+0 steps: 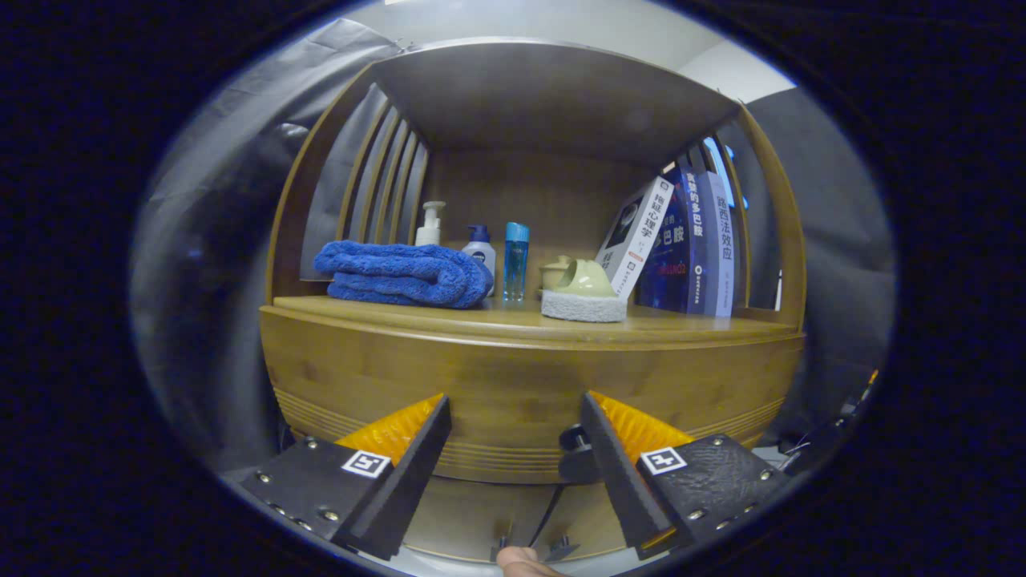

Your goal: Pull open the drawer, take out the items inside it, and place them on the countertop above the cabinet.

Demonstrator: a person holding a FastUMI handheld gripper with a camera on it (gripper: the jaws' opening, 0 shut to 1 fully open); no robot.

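A wooden cabinet stands close ahead, its drawer front [513, 377] just beyond my fingertips. A dark knob [571, 441] on that front peeks out beside the inner edge of my right finger, partly hidden by it. My gripper [515, 398] is open, with only the wood panel showing in the wide gap between the fingers and nothing held. Above the front lies the countertop [689, 327]. The drawer's inside is hidden.
On the countertop lie a folded blue towel [401, 274], a white pump bottle [430, 224], two blue bottles [515, 260], a green-handled scrub pad [583, 295] and leaning books [681, 240]. A shelf roof [545, 96] closes above. A person's fingertip [521, 565] shows below the fingers.
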